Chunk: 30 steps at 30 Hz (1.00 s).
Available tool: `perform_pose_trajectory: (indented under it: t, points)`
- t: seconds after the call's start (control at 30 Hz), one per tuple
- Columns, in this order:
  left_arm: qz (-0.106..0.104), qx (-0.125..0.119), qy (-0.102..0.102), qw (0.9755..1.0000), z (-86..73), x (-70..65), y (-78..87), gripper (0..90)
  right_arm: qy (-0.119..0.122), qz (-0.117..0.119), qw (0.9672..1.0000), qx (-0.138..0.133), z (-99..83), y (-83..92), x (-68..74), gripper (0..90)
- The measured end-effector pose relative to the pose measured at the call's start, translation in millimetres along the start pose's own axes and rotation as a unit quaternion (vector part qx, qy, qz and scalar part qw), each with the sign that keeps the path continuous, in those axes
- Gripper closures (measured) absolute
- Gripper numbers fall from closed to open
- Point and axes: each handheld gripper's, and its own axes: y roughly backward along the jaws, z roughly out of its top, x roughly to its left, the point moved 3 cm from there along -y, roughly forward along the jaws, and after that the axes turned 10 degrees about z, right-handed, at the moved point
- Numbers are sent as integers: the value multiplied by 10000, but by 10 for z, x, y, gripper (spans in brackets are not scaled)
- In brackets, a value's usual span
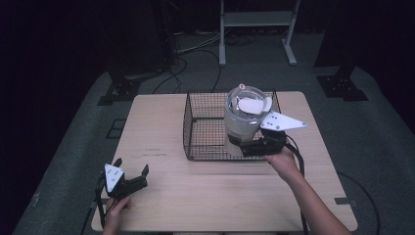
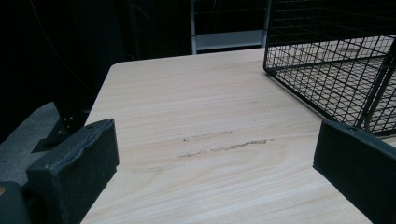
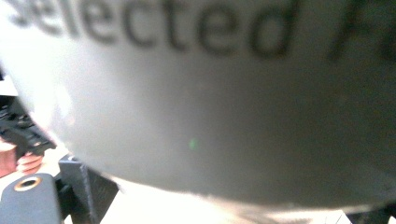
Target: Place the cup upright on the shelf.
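A tall translucent container [image 1: 244,115] with a clear lid and something white inside is held upright over the front right part of the black wire basket [image 1: 188,122]. My right gripper [image 1: 243,145] is shut on its lower part. In the right gripper view the container [image 3: 210,102] sits very close, blurred, with black printed letters across its top. Whether its base touches the basket I cannot tell. My left gripper [image 1: 131,169] rests low at the table's front left, open and empty. Its jaws stand wide apart over bare wood [image 2: 196,102] in the left gripper view.
The wire basket [image 2: 336,60] sits at the back middle of the light wooden table [image 1: 161,147], its corner close to the left gripper's right jaw. Black stands, cables and a white frame [image 1: 254,19] are on the floor behind. The person's other hand [image 3: 23,161] shows at the left edge.
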Motion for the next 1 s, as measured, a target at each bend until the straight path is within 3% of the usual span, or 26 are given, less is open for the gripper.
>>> perform_pose_trajectory:
  t: [0.33,1.0]
  points:
    - [-11,-7,29,10000,-1,0,0,0,59,-89,9999,104,174,-262,-252,89]
    - [-17,-11,54,10000,0,9,2,0,-17,-91,9993,361,225,-838,-635,88]
